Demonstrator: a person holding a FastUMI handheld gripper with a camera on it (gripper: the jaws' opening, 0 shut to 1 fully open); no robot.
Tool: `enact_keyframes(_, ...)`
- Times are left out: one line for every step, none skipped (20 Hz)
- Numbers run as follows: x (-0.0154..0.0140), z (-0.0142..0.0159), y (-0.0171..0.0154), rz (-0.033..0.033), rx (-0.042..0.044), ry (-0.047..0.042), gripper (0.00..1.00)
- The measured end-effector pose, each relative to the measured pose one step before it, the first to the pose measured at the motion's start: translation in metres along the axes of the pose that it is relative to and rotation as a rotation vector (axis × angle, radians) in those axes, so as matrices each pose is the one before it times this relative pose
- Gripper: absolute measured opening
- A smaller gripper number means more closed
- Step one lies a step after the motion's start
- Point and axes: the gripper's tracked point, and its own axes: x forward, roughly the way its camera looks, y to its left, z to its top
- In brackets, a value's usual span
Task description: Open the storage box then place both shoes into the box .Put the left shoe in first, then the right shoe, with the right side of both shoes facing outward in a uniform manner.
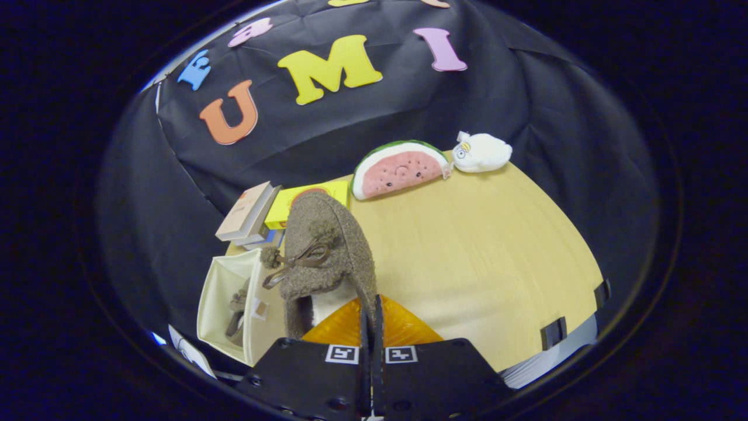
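My gripper (370, 318) is shut on the collar edge of a brown fuzzy shoe (330, 251) with a leather bow and pom-poms. The shoe hangs in front of me, lifted off the table, its toe pointing away. Down to the left of it stands the cream storage box (219, 304), open at the top, with its lid (255, 316) folded back toward me. The other brown shoe (236, 316) lies inside the box, partly hidden by the box wall.
On the wooden table (479, 257) a watermelon plush (399, 168) and a white plush (482, 152) sit at the far edge. A stack of books (251, 216) and a yellow box (304, 202) stand behind the storage box. Black clips (554, 333) mark the table's near right edge.
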Motion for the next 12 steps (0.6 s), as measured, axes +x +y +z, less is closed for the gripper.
enact_keyframes(-0.00122, -0.00108, 0.01601, 0.0072, -0.02027, -0.00198, 0.02)
enact_keyframes(-0.00043, -0.00259, 0.01699, 0.01151, -0.01909, 0.00493, 0.02)
enact_keyframes(-0.00133, -0.00122, 0.01987, 0.01621, -0.00756, -0.00198, 0.02)
enact_keyframes(-0.00127, -0.00178, 0.01654, 0.01338, -0.01227, -0.00139, 0.02)
enact_keyframes(0.00152, -0.00193, 0.02008, 0.01459, -0.01845, -0.00022, 0.02)
enact_keyframes(0.00337, -0.00294, 0.01654, 0.00667, -0.00738, 0.00153, 0.02)
enact_keyframes(0.00298, -0.00336, 0.01483, 0.00901, 0.00214, 0.00449, 0.02)
enact_keyframes(0.00422, -0.00376, 0.01748, 0.01542, 0.01103, -0.00015, 0.02)
enact_keyframes(0.00474, -0.00368, 0.01637, 0.02056, 0.01885, 0.00167, 0.02)
enact_keyframes(0.00345, -0.00247, 0.01353, 0.01628, 0.01837, -0.00834, 0.02)
enact_keyframes(0.0052, -0.00035, 0.00929, 0.0046, 0.01995, -0.0176, 0.02)
enact_keyframes(0.00695, -0.00188, 0.00603, -0.00449, 0.01063, -0.01527, 0.02)
